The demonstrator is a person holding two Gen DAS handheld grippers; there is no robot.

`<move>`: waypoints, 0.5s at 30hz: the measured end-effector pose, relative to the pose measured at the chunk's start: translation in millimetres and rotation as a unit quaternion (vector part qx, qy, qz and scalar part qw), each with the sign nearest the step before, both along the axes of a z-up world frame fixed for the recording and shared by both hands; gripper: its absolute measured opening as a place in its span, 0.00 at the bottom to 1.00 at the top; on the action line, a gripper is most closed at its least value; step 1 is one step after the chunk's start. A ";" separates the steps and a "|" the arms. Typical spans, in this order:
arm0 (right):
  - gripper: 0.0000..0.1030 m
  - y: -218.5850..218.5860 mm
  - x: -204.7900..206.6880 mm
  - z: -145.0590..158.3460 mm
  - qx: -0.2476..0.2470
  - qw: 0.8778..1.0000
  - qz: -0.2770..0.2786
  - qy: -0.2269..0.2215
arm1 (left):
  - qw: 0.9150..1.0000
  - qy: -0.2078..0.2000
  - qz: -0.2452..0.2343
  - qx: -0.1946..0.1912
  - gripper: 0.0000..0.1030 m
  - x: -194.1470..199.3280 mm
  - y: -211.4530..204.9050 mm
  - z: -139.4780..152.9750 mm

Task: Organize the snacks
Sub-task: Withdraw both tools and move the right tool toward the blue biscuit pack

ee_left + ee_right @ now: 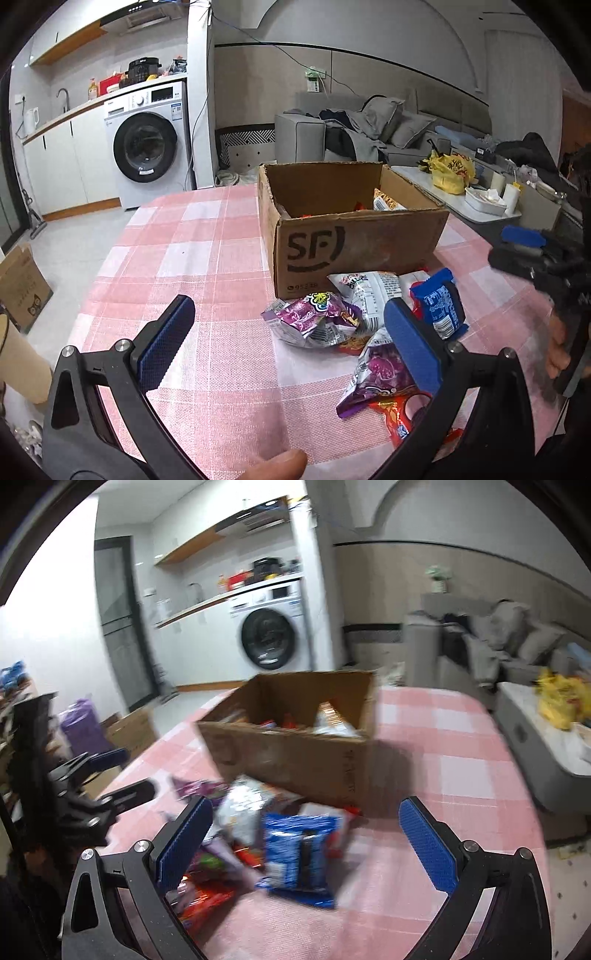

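- Left gripper (288, 332) hovers with fingers released, empty, over the pink checked table (192, 236).
- Right gripper (306, 845) likewise spread, empty.
- Snack packets (354, 317) lie heaped mid-table, against the cardboard box (354, 243).

Tablecloth (207, 236) was pink-and-white checked, cardboard box (354, 243) brown with black logo, snack packets purple (314, 314), blue (295, 853), red (207, 904).
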State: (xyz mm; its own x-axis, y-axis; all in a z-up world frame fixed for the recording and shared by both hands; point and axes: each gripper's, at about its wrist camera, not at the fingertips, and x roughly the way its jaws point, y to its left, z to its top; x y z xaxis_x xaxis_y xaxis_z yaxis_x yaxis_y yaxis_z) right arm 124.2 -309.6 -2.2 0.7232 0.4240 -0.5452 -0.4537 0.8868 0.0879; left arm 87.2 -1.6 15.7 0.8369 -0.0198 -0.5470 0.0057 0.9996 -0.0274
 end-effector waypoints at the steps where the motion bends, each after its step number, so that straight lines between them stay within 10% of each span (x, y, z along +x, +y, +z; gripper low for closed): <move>1: 1.00 -1.5 -0.2 -0.8 0.001 1.000 -0.002 -0.001 | 1.000 -0.004 -0.001 -0.002 0.99 -1.5 -0.3 -0.8; 15: 1.00 10.9 9.5 -35.9 0.005 0.995 0.052 0.082 | 0.999 -0.006 -0.032 -0.009 0.99 1.5 -16.7 -15.0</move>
State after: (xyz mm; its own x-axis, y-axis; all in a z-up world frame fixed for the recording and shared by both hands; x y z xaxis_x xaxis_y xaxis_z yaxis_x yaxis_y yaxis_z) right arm 133.7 -298.7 -38.1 0.5769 0.4983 -0.6472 -0.5218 0.8344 0.1774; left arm 88.7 -18.4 0.7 0.8400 -0.0823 -0.5364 0.0693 0.9966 -0.0444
